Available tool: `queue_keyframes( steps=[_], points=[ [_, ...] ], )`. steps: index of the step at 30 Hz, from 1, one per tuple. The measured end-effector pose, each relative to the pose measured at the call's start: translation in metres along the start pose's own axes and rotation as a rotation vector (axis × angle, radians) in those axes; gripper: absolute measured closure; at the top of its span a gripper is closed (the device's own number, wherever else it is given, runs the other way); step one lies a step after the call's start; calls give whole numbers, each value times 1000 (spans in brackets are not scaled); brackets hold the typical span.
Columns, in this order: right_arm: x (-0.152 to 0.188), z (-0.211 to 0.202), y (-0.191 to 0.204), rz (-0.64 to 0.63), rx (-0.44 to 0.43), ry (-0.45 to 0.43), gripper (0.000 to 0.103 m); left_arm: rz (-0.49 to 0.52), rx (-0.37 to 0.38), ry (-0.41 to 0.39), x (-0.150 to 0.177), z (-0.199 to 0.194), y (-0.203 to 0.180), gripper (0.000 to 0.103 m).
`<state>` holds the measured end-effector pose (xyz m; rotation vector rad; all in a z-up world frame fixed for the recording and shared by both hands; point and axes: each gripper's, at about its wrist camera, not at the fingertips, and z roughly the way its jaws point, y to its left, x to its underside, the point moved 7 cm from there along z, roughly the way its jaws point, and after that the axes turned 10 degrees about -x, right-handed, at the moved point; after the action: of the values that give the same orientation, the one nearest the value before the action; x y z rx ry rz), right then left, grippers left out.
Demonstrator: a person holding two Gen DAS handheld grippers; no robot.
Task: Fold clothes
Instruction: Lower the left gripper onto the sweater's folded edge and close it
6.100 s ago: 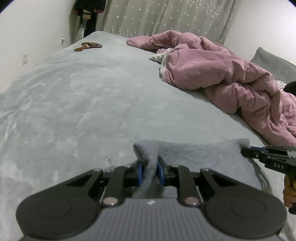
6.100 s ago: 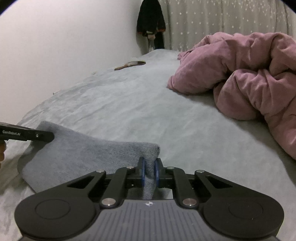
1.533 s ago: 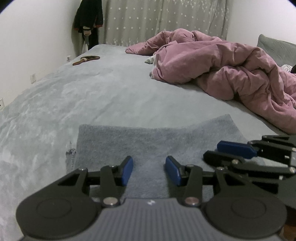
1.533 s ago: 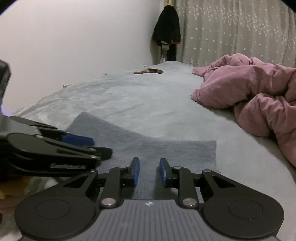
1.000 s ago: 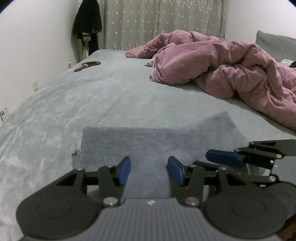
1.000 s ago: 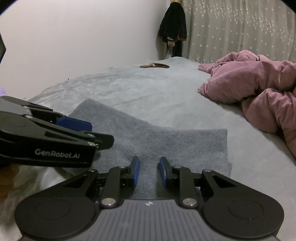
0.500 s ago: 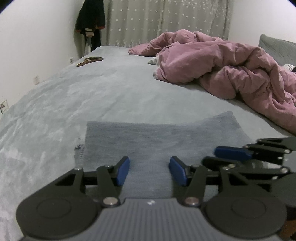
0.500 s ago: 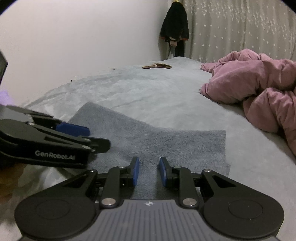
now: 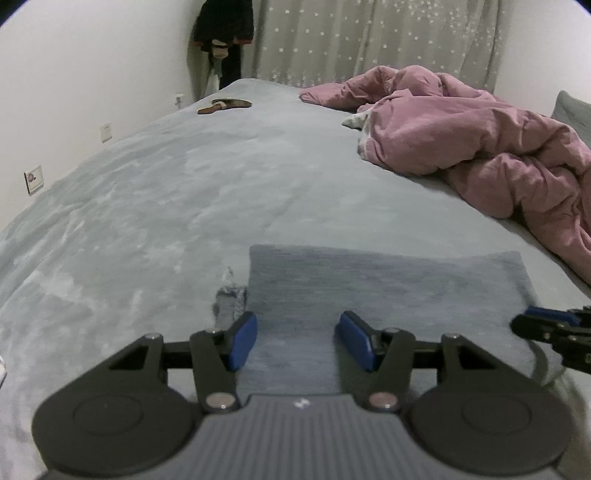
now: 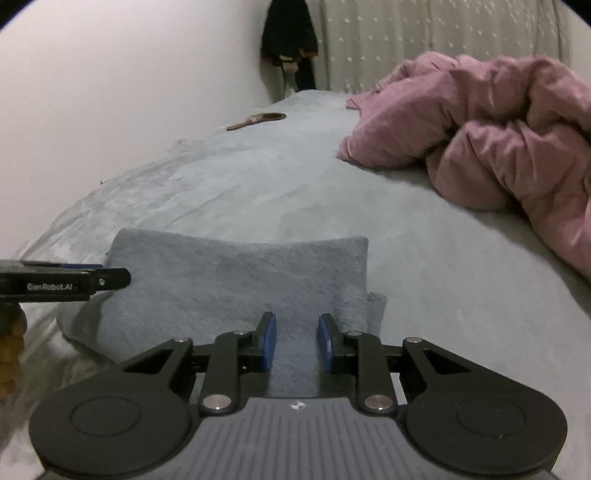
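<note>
A folded grey garment (image 9: 388, 288) lies flat on the bed near its front edge; in the right wrist view the garment (image 10: 243, 273) fills the middle. My left gripper (image 9: 295, 338) is open above the garment's near left part, nothing between its blue pads. My right gripper (image 10: 294, 341) is open over the garment's near right part, also holding nothing. The right gripper's tips (image 9: 546, 326) show at the right edge of the left wrist view. The left gripper's fingers (image 10: 74, 282) enter the right wrist view from the left, with a hand (image 10: 11, 343) below them.
A crumpled pink duvet (image 9: 480, 147) is heaped on the right of the grey bed cover (image 9: 166, 203). A brown slipper (image 9: 225, 106) lies far back by the wall. Dark clothes (image 9: 223, 22) hang in the corner beside a starred curtain (image 9: 369, 37).
Both grippers, earlier shut on the garment's corners, have let go and stand open. In the last half second they have drawn apart sideways, and the garment lies flat.
</note>
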<state>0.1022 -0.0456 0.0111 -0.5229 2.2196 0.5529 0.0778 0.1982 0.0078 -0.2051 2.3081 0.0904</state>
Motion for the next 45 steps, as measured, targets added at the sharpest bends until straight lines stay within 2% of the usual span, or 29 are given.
queue_keyframes(
  steps=[2,6,15,19,24,32,35,39,41,45],
  points=[
    [1,-1,-4,33,-7,8,79,-17,0,8,-1,2,3,44],
    [6,-5,-11,89,-1,27,79,-68,33,37,-3,9,12,43],
    [11,-8,-14,134,7,50,79,-71,30,36,-6,13,12,43],
    [11,-7,-13,137,15,49,79,-82,25,35,-8,15,14,43],
    [12,-6,-12,138,27,47,79,-66,-12,34,-10,16,14,36],
    [9,-6,-9,89,44,40,78,-183,3,92,-11,17,45,36],
    [7,-9,4,14,68,16,75,-229,9,114,-12,18,57,36],
    [4,-12,33,-154,85,-16,70,-288,42,149,-12,19,67,36],
    [4,-13,46,-205,68,-31,66,-315,61,165,-12,20,70,36],
    [9,-11,71,-312,43,-52,65,-353,95,186,-11,19,73,35]
  ],
)
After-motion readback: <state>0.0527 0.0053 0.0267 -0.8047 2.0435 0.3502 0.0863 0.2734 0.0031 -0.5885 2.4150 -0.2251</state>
